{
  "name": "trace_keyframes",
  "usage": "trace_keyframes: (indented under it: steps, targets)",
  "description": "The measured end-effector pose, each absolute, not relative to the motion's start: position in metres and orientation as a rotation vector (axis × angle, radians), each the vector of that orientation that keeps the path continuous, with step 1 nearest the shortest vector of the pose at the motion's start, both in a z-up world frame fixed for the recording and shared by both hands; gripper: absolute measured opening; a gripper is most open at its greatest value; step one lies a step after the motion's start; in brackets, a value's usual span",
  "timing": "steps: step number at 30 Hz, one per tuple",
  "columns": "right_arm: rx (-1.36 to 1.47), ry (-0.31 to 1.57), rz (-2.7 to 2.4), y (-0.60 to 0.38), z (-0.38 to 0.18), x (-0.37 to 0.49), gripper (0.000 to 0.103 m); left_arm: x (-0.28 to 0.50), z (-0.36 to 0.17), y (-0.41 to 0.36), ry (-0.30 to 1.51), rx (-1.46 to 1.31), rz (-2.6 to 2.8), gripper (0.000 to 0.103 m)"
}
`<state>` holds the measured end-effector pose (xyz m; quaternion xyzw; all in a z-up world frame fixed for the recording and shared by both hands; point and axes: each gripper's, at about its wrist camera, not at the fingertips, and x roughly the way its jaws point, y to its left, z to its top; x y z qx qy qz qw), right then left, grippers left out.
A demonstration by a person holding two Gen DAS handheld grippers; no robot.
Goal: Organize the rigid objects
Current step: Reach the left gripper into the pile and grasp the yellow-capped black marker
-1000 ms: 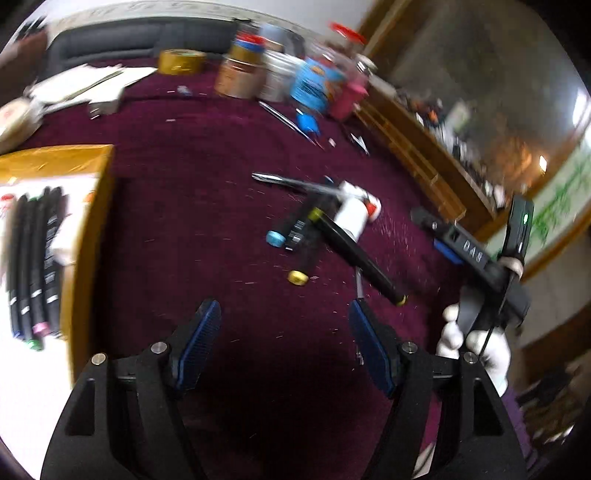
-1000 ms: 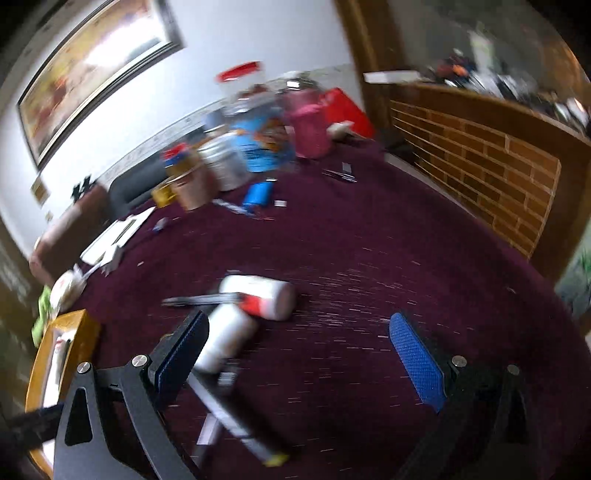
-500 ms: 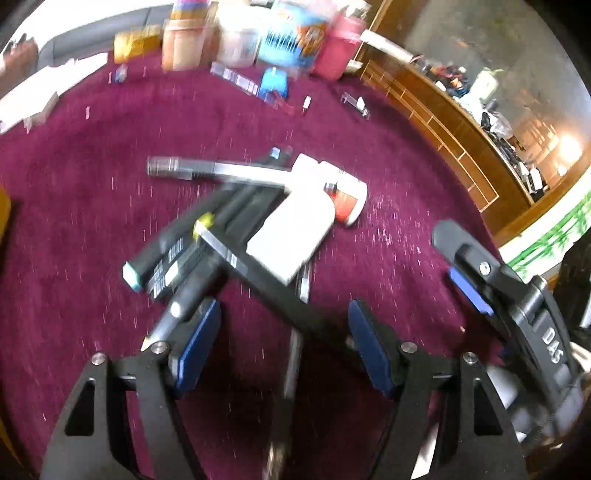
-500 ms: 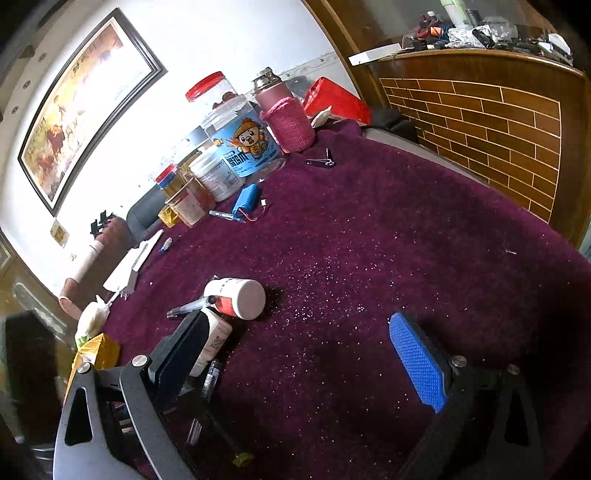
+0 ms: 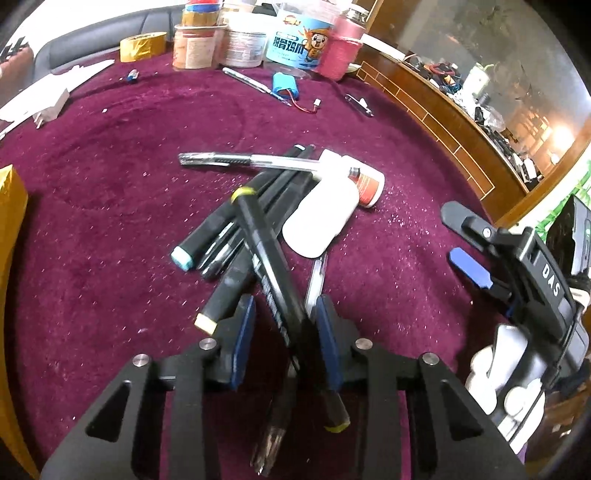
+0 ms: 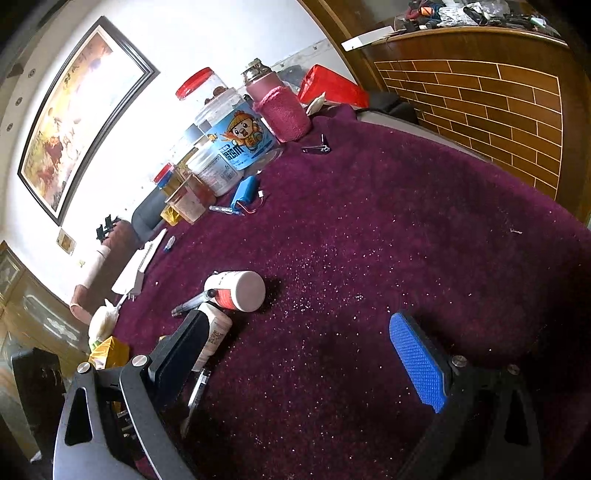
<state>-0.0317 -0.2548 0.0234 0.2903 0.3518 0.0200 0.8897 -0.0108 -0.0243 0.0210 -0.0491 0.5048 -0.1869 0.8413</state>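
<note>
Your left gripper [image 5: 284, 339] is half closed around the yellow-capped black marker [image 5: 271, 266], in the pen pile mid-tabletop [image 5: 110, 184]; contact unclear. Your right gripper [image 6: 295, 354] is spread wide, holding nothing.

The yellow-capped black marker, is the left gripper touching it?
Touching. The left wrist view shows the left gripper with its right pad against the black marker.

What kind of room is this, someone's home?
Probably a lived-in home room. A framed painting hangs on the wall, a dark sofa stands behind the table, and the table's purple cloth is crowded with snack jars, pens and household clutter.
</note>
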Motion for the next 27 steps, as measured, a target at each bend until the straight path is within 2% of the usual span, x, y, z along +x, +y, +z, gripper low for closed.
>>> trace_keyframes:
  steps: [3, 4, 7, 14, 20, 22, 24, 27]
  targets:
    - [0.596, 0.738, 0.04, -0.254, 0.023, -0.03, 0.096, -0.006, 0.021, -0.029, 1.07, -0.125, -0.432, 0.031]
    - [0.594, 0.74, 0.04, -0.253, 0.023, -0.03, 0.096, -0.006, 0.021, -0.029, 1.071, -0.148, -0.458, 0.024]
    - [0.595, 0.743, 0.035, -0.253, 0.022, -0.03, 0.096, -0.01, 0.023, -0.023, 1.065, -0.155, -0.47, 0.016]
    - [0.582, 0.756, 0.037, -0.251, 0.021, -0.027, 0.096, -0.023, 0.026, 0.013, 1.05, -0.095, -0.374, 0.015]
    - [0.573, 0.763, 0.035, -0.249, 0.021, -0.027, 0.096, -0.031, 0.019, 0.013, 1.031, -0.012, -0.356, 0.016]
    - [0.566, 0.768, 0.032, -0.248, 0.02, -0.026, 0.096, -0.034, 0.019, 0.002, 1.009, 0.058, -0.347, 0.023]
    - [0.562, 0.772, 0.028, -0.247, 0.02, -0.026, 0.096, -0.038, 0.018, -0.009, 0.971, 0.144, -0.34, 0.023]
    - [0.558, 0.774, 0.02, -0.246, 0.02, -0.026, 0.096, -0.038, 0.019, 0.003, 0.975, 0.069, -0.391, 0.012]
